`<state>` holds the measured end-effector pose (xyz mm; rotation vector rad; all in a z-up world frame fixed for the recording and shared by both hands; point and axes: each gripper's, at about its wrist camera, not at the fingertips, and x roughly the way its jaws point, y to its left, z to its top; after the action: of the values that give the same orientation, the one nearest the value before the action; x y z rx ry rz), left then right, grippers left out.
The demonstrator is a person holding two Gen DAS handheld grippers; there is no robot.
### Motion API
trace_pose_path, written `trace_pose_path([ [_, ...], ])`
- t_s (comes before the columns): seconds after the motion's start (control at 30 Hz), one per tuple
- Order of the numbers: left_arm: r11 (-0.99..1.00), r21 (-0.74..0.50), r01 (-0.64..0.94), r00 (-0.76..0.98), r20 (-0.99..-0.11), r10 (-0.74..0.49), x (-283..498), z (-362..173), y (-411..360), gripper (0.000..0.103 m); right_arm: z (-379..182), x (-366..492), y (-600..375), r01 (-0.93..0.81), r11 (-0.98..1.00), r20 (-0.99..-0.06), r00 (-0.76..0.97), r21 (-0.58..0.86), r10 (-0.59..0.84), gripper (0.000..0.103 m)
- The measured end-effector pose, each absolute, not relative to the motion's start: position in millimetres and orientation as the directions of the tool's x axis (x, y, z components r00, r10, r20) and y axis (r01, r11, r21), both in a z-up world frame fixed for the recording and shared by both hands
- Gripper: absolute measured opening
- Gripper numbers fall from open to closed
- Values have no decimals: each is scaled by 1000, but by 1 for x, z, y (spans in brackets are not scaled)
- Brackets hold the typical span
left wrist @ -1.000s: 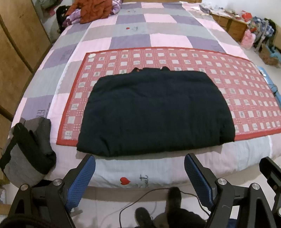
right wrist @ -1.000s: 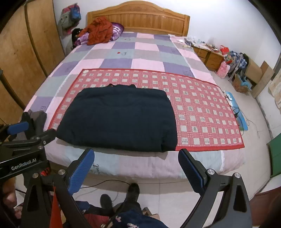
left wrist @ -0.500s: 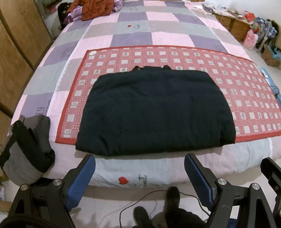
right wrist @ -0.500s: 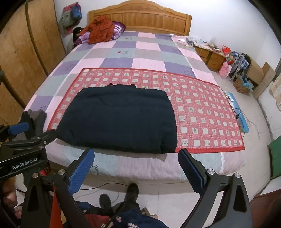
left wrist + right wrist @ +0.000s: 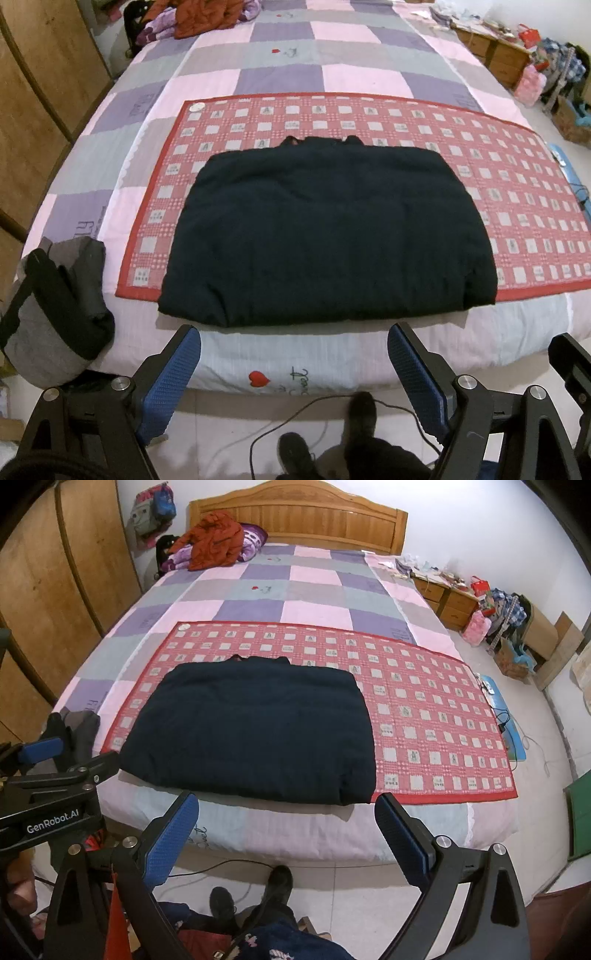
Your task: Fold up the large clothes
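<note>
I'm holding both grippers — left gripper [image 5: 293, 354], right gripper [image 5: 286, 823] — spread wide, the dark folded garment [image 5: 328, 236] lying just ahead.

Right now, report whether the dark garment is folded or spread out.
Folded: the dark garment lies as a compact rectangle on the red mat, no sleeves showing.

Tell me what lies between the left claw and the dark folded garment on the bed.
In the left wrist view, only a bare strip of bedsheet separates the open left claw from the dark garment; nothing else lies there.
</note>
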<state>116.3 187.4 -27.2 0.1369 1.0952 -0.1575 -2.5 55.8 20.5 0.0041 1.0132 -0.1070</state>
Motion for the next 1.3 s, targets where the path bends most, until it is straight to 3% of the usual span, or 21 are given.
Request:
trace_pose_path([
  [1.3,979,22,203,441,-895,-72,121,-30,190,88,23,3,67,96,994,-851,518,-42,-86,98],
])
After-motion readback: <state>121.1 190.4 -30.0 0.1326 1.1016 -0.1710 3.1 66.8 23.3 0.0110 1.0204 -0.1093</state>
